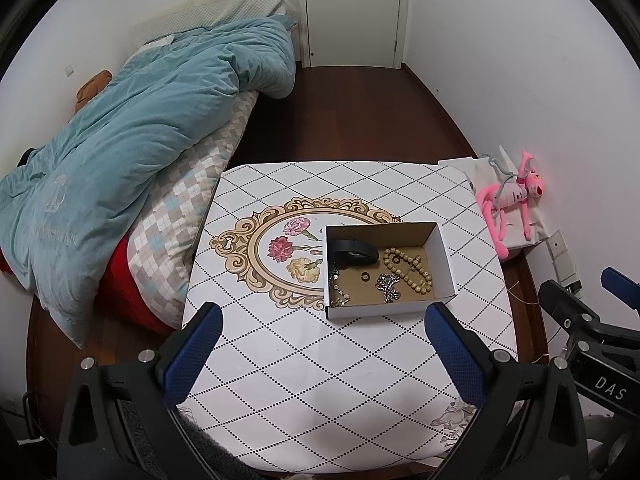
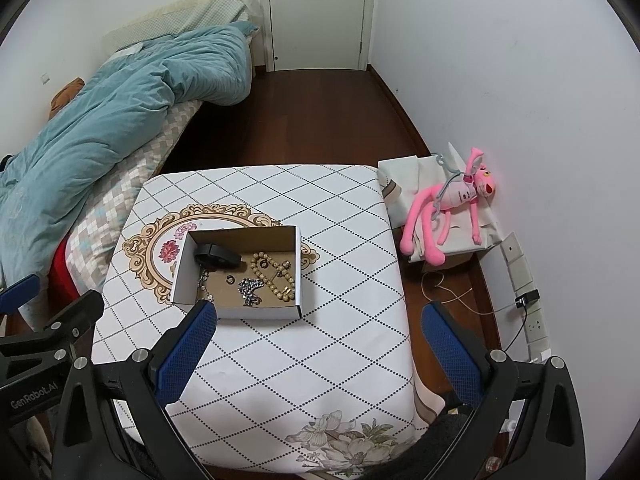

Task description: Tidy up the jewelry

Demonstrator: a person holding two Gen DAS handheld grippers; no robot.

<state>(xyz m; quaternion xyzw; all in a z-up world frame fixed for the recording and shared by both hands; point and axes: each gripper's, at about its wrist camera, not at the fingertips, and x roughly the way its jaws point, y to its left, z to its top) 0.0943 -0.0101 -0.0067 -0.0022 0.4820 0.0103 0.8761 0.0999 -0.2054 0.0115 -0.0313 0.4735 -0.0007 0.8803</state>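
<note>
A white cardboard box (image 1: 442,254) (image 2: 298,264) stands on the table's patterned cloth (image 1: 320,360) (image 2: 340,320). Inside lie a black band (image 1: 354,251) (image 2: 218,258), a beige bead bracelet (image 1: 408,270) (image 2: 276,278), a silver chain (image 1: 389,286) (image 2: 249,290), a small dark ring (image 1: 365,277) (image 2: 231,279) and a thin chain at the box's left side (image 1: 336,286). My left gripper (image 1: 322,320) is open and empty, just in front of the box. My right gripper (image 2: 318,320) is open and empty, in front of the box and to its right.
A bed with a teal duvet (image 1: 140,120) (image 2: 120,112) borders the table's left. A pink plush toy (image 1: 516,196) (image 2: 452,204) lies on white packaging right of the table. Wall sockets and a cable (image 2: 528,300) sit at the right wall. A closed door (image 1: 352,12) stands beyond.
</note>
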